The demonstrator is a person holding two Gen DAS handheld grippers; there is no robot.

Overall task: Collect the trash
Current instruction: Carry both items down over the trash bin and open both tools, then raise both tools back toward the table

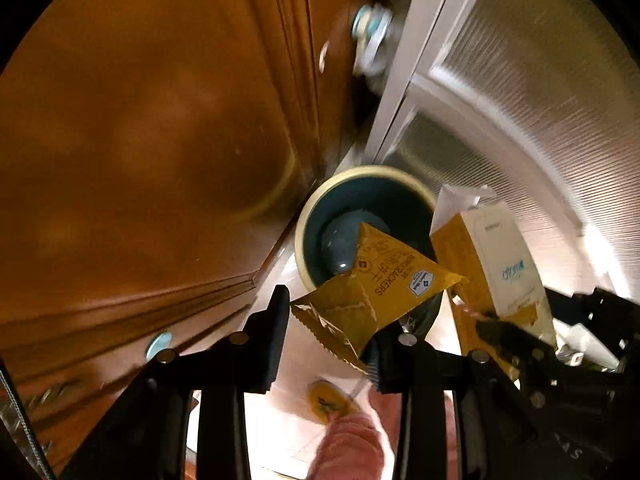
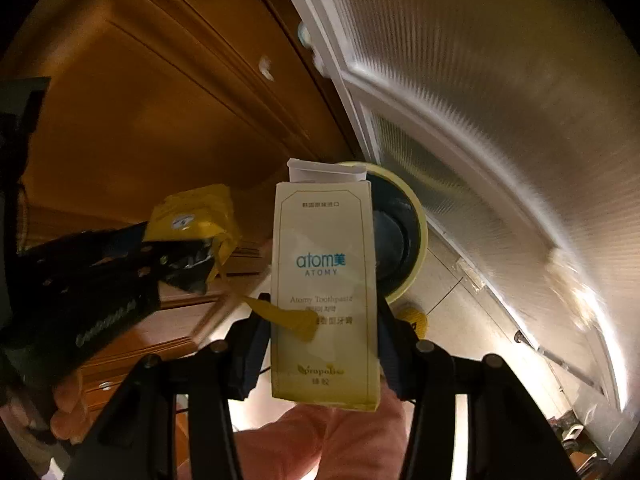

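Over pale floor tiles (image 2: pixel 472 320) beside wooden cabinets (image 1: pixel 160 140) and a bin (image 1: pixel 308 224): left gripper (image 1: pixel 332 312) pinches yellow cracker wrapper (image 1: pixel 376 288), right gripper (image 2: pixel 320 344) clamps toothpaste box (image 2: pixel 324 280).

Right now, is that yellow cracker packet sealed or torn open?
Torn open. The cracker packet in the left gripper shows a ragged, gaping end with its edges folded back.
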